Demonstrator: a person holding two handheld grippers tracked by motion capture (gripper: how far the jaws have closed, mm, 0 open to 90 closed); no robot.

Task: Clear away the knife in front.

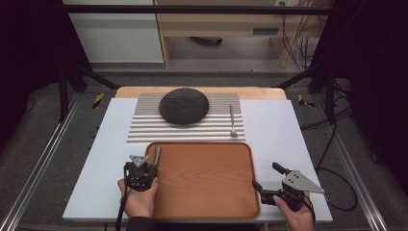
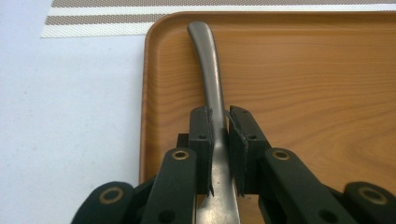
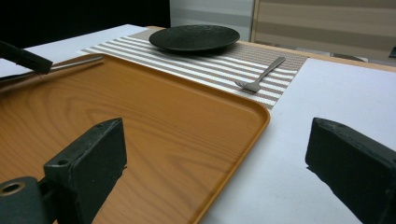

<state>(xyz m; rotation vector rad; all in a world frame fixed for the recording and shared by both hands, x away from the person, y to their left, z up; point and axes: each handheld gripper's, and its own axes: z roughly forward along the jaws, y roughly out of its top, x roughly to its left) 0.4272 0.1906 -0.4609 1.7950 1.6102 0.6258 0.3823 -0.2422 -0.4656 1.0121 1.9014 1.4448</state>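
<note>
The left tongs [image 2: 219,154] clench a slim grey metal utensil [image 2: 208,70], handle pointing away along the left edge of the rectangular wooden tray [image 2: 303,93] on the desk [image 1: 279,125]; its working end is hidden. The right tongs [image 3: 219,172] gape wide, straddling the tray's right rim.

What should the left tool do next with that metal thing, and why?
Probably lift the utensil off the tray toward the striped mat: the left tool is shut on its handle, and the fork already lies on the mat beside the plate.
</note>
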